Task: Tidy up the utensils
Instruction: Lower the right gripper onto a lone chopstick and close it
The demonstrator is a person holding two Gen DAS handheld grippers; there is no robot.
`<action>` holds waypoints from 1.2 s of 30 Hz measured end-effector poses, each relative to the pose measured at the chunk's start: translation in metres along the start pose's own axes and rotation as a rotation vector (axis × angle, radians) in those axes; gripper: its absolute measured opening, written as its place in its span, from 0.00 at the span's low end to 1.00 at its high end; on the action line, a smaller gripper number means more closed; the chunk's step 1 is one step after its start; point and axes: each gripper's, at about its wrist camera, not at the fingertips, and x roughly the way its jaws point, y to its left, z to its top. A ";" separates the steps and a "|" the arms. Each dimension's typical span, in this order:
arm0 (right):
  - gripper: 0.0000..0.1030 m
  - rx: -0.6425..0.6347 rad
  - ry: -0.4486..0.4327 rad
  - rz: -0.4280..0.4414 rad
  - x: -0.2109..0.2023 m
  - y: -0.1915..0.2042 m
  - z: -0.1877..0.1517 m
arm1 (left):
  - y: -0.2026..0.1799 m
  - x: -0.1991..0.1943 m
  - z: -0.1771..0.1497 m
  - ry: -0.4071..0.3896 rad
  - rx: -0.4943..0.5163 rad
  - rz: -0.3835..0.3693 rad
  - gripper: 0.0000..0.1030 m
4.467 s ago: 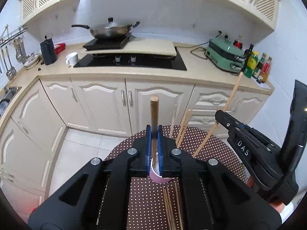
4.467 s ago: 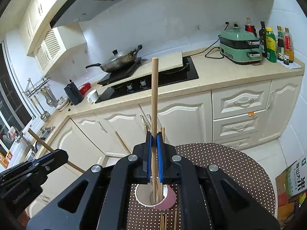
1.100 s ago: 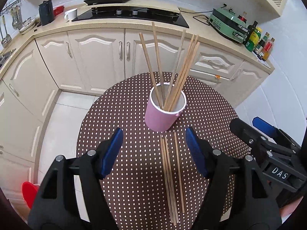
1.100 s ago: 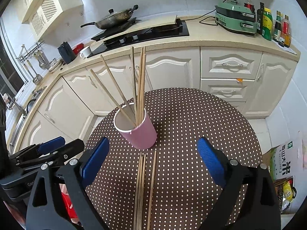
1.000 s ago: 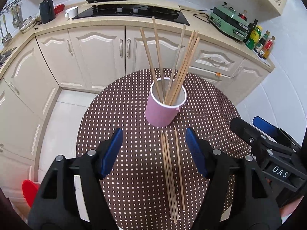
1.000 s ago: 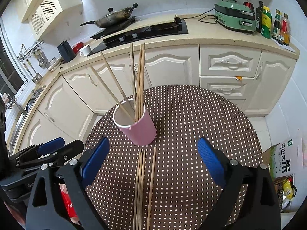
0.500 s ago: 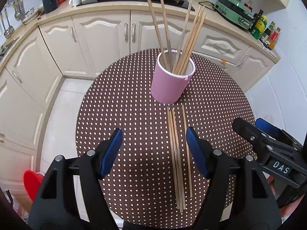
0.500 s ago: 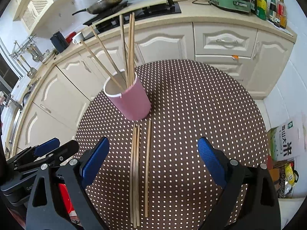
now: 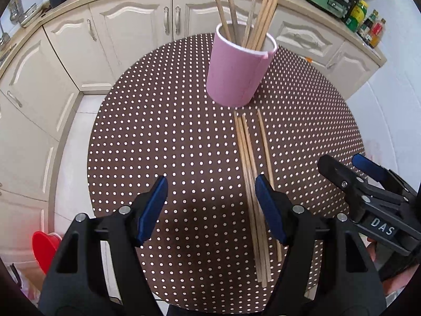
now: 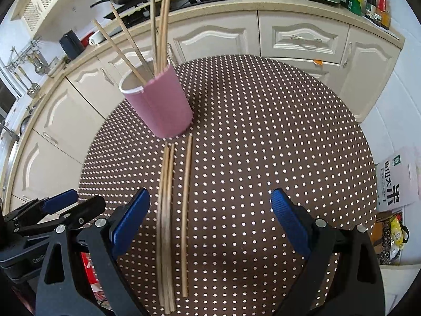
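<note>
Several chopsticks (image 9: pixel 259 2) seen standing in pink cup (image 9: pixel 238 72), upper centre. Four loose chopsticks (image 10: pixel 168 210) left lying on dotted table (image 10: pixel 263 137) below cup. Left gripper (image 9: pixel 210 205) and right gripper (image 10: pixel 209 213) fingers spread wide, nothing held.

So the table (image 10: pixel 263 121) has a matt brown cloth-looking cover with white dots. The chopsticks (image 10: pixel 185 210) are pale bare wood, unvarnished by the look of it. The cup (image 9: pixel 236 76) is matt pink, smooth, maybe paper or plastic, can't tell. Each tool is black matt plastic with ribbed blue pads (image 9: pixel 268 208) and small shiny metal rivets.
</note>
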 end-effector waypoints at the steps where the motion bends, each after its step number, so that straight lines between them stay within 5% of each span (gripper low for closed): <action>1: 0.87 -0.005 0.007 -0.011 0.003 0.000 -0.002 | -0.001 0.003 -0.002 0.007 0.006 -0.001 0.67; 11: 0.87 -0.068 0.139 -0.069 0.046 0.007 -0.018 | -0.005 0.029 -0.007 0.058 0.045 -0.002 0.69; 20: 0.81 -0.171 0.126 -0.096 0.059 0.028 -0.018 | 0.004 0.036 0.002 0.042 -0.017 0.040 0.69; 26: 0.60 -0.201 0.158 -0.066 0.074 0.048 -0.022 | 0.001 0.040 0.005 0.063 0.008 0.044 0.69; 32: 0.14 -0.178 0.149 -0.059 0.076 0.048 -0.014 | -0.003 0.052 0.007 0.115 0.025 0.017 0.69; 36: 0.05 -0.081 0.146 0.031 0.075 0.025 -0.009 | -0.009 0.057 0.010 0.130 0.049 0.003 0.69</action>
